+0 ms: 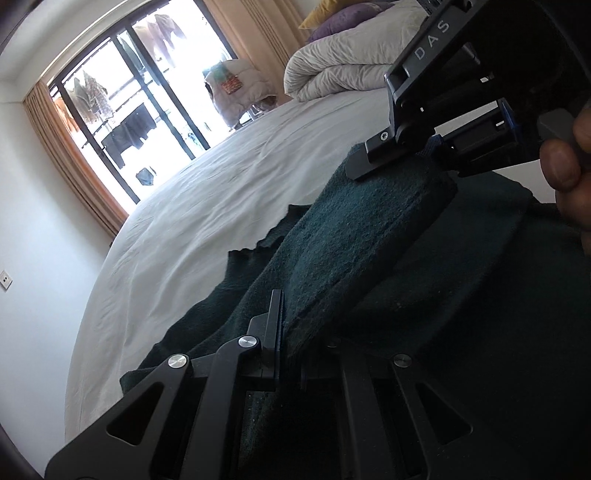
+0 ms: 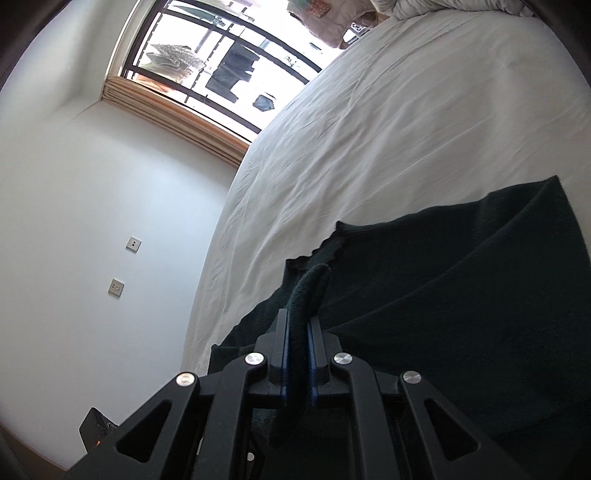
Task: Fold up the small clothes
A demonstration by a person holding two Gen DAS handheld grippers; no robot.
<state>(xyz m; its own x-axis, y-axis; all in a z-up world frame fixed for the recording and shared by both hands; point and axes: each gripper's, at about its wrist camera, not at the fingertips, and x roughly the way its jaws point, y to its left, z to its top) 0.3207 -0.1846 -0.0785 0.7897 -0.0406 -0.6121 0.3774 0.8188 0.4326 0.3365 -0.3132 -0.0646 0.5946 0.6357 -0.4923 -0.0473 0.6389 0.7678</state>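
A dark green knit garment lies on the white bed sheet, with one part lifted and stretched between both grippers. My left gripper is shut on one edge of the lifted fold; its right finger is hidden by the cloth. My right gripper shows at the upper right of the left wrist view, clamped on the far edge, with a hand on it. In the right wrist view my right gripper is shut on a rolled edge of the garment, which spreads over the sheet.
A rolled white duvet and purple and yellow pillows lie at the bed's far end. A window with dark bars and a curtain stand beyond the bed. A white wall with sockets runs along the bedside.
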